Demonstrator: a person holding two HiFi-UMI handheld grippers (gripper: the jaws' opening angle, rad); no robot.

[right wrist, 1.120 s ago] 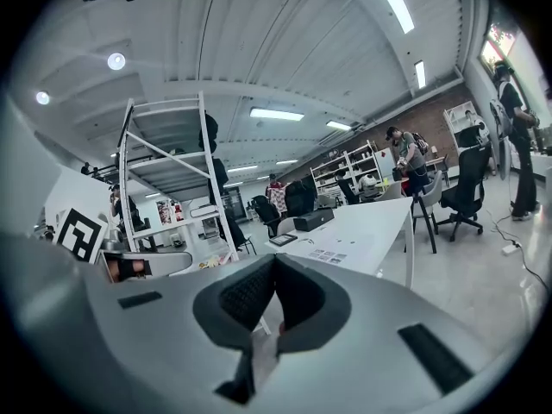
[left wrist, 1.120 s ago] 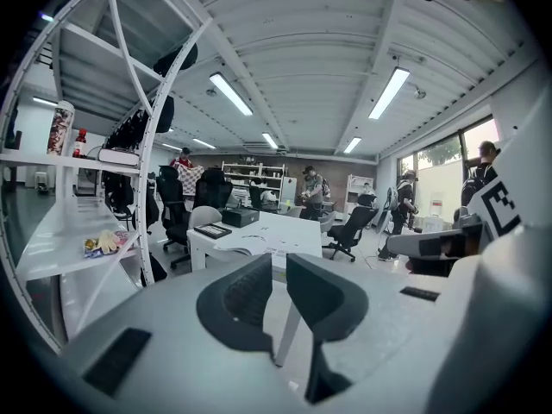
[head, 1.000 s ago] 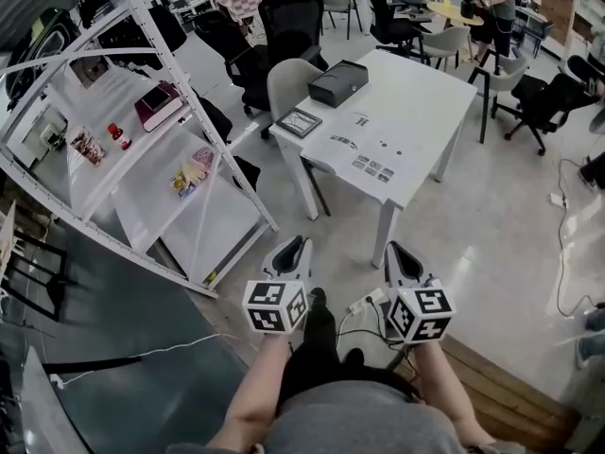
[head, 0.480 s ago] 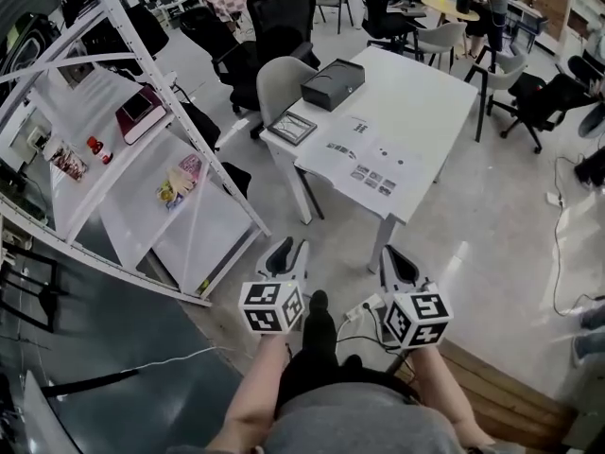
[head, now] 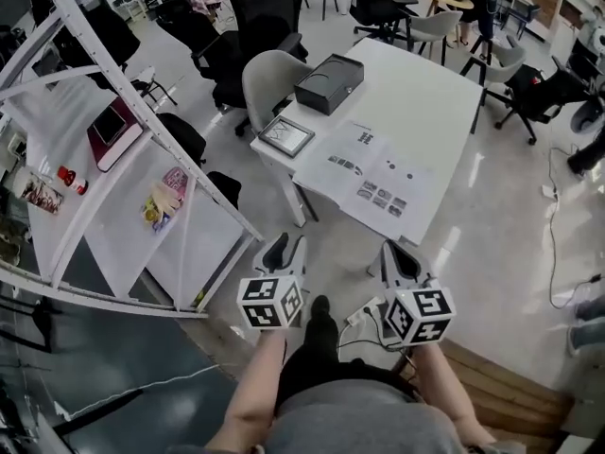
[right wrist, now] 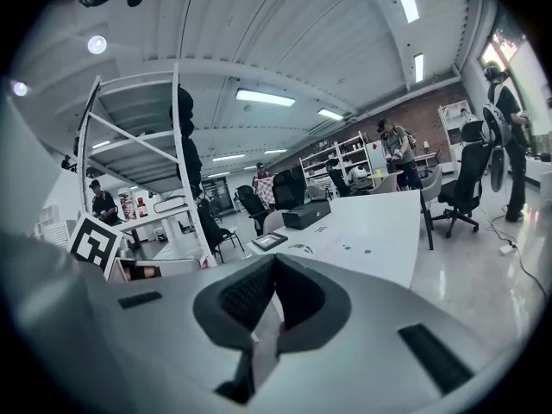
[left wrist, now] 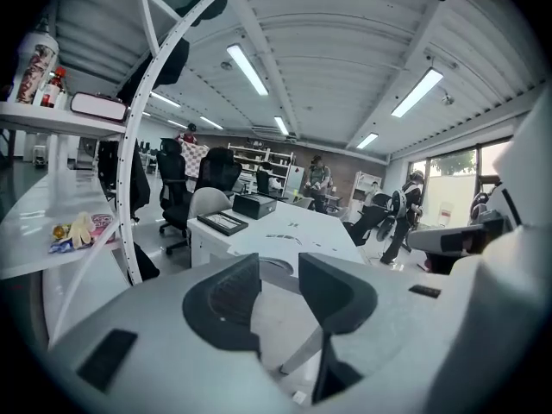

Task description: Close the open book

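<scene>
The open book (head: 376,173) lies flat on the white table (head: 430,83), its pale pages carrying small prints; it also shows in the left gripper view (left wrist: 289,228) and the right gripper view (right wrist: 345,248). Both grippers hang side by side over the floor, short of the table's near corner and apart from the book. My left gripper (head: 286,247) is open; its jaws have just been opening, and nothing sits between its dark pads (left wrist: 226,296). My right gripper (head: 401,259) is shut, its pads (right wrist: 250,293) meeting at the tips with nothing in them.
A black box (head: 328,83) and a framed flat panel (head: 286,135) share the table's far left part. A grey chair (head: 267,81) stands behind it. A tilted white shelf rack (head: 142,149) fills the left. A power strip with cable (head: 362,312) lies on the floor below.
Both grippers and the view have advanced toward the table, which now sits nearer. The left gripper's jaws have spread apart; the right gripper's stay together.
</scene>
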